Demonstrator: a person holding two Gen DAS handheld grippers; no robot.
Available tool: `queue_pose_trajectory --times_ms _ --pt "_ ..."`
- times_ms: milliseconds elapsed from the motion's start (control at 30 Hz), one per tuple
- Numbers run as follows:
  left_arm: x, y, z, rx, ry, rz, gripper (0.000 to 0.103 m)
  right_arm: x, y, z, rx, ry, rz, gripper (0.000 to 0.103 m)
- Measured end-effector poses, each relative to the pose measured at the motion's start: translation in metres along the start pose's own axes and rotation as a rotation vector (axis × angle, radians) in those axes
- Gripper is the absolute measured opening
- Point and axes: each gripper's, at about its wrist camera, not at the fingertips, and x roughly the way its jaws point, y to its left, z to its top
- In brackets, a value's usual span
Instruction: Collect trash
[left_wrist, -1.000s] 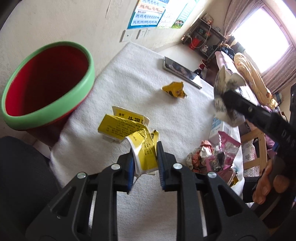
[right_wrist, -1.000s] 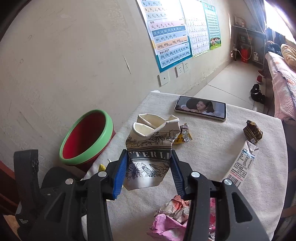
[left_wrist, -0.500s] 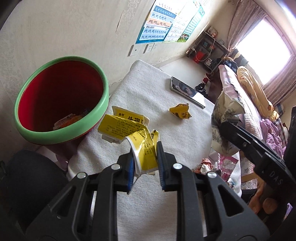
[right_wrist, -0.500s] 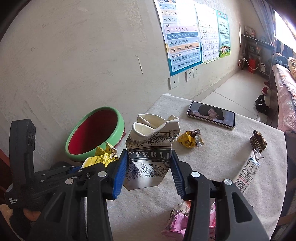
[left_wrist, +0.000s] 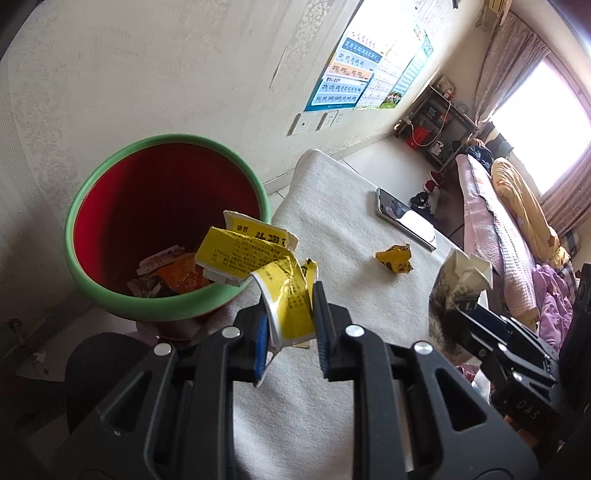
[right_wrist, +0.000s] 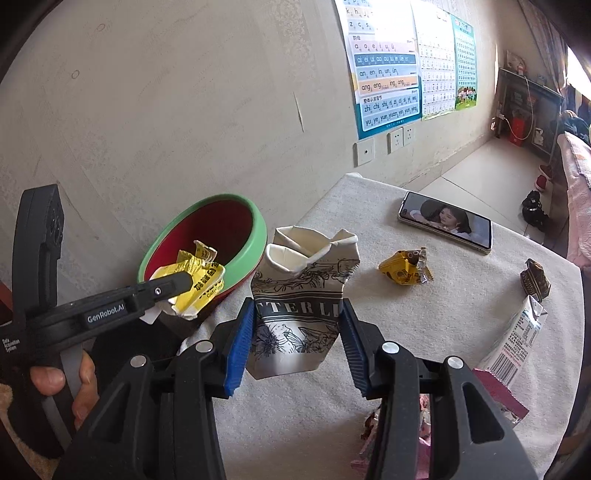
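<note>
Yellow crumpled wrapper (left_wrist: 280, 284) pinched in left gripper (left_wrist: 290, 332) fingers, held over green-rimmed red bin (left_wrist: 110, 291) rim at 10 o'clock, right gripper (right_wrist: 295, 350) fingers clamping crushed paper cup (right_wrist: 303, 295) above white-clothed table (right_wrist: 424, 325), loose yellow wrapper (right_wrist: 404, 271) at 1 o'clock.

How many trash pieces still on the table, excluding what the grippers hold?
4 visible: yellow candy wrapper mid-table, brown wrapper and white carton at right, pink wrapper pile behind right gripper; more may be hidden.
</note>
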Motion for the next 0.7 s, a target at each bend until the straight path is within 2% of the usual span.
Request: queue_pose_trajectory --times_ms 433,700 --pt "-0.01 0.042 0.024 -0.045 -0.049 0.061 0.02 0.027 0.03 0.019 -0.026 0.026 0.077 0.044" --pt "-0.012 0.072 0.032 -0.073 -0.03 0.085 0.02 0.05 0.054 0.036 -0.045 0.049 0.123 0.044"
